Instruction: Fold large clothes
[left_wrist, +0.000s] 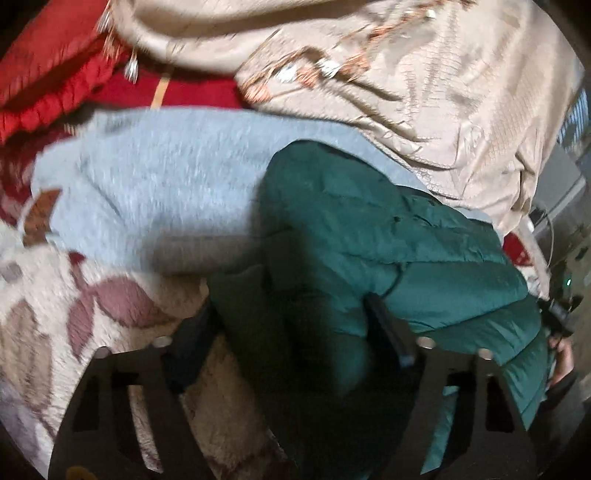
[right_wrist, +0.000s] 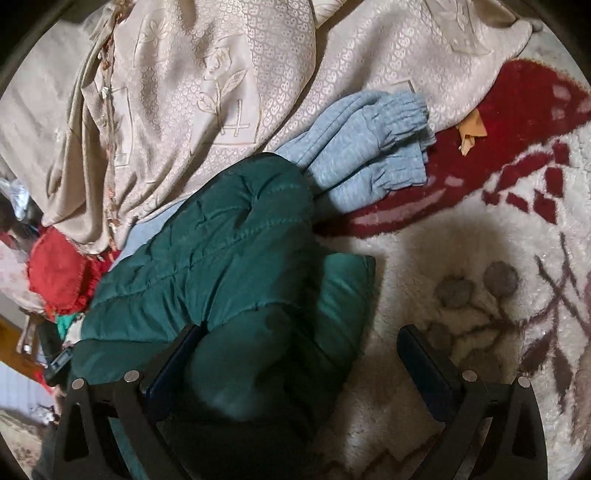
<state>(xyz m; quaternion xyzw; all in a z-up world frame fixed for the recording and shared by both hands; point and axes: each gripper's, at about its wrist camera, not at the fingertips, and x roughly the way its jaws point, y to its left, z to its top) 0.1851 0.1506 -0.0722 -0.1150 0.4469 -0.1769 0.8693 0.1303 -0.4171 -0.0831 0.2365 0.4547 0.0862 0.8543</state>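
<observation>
left wrist view first: the left gripper (left_wrist: 291, 332) points down into a green quilted jacket (left_wrist: 388, 236), and a dark fold of that jacket fills the gap between its fingers. the right finger (left_wrist: 388, 325) lies against the padding, the left finger (left_wrist: 199, 332) is half lost in shadow, and the picture is smeared, so i can't tell whether the pads really press on the cloth or just straddle it. the jacket lies across a light grey sweatshirt (left_wrist: 159, 192), with a beige embroidered cloth (left_wrist: 424, 92) heaped behind both. a red cushion (left_wrist: 55, 74) sits far left, and a cream rug with leaf shapes (left_wrist: 74, 302) runs under the fingers. at the right edge something dark and part of a hand are cut off and too blurred to read.

over to the right wrist view, much sharper: the right gripper (right_wrist: 299, 358) stands wide open. the jacket's (right_wrist: 221, 251) rounded end bulges in beside the left finger (right_wrist: 173, 362), while the right finger (right_wrist: 424, 362) hangs clear over bare rug (right_wrist: 461, 240). nothing is pinched here. this view shows the sweatshirt's (right_wrist: 369, 147) ribbed cuffs poking out beyond the jacket, plus the rug's red patch and a scrap of tan paper (right_wrist: 471, 129), none of which the other camera catches. the beige cloth (right_wrist: 184, 92) covers the top, its stitched flowers plain. the far left is clutter, hard to make out.
</observation>
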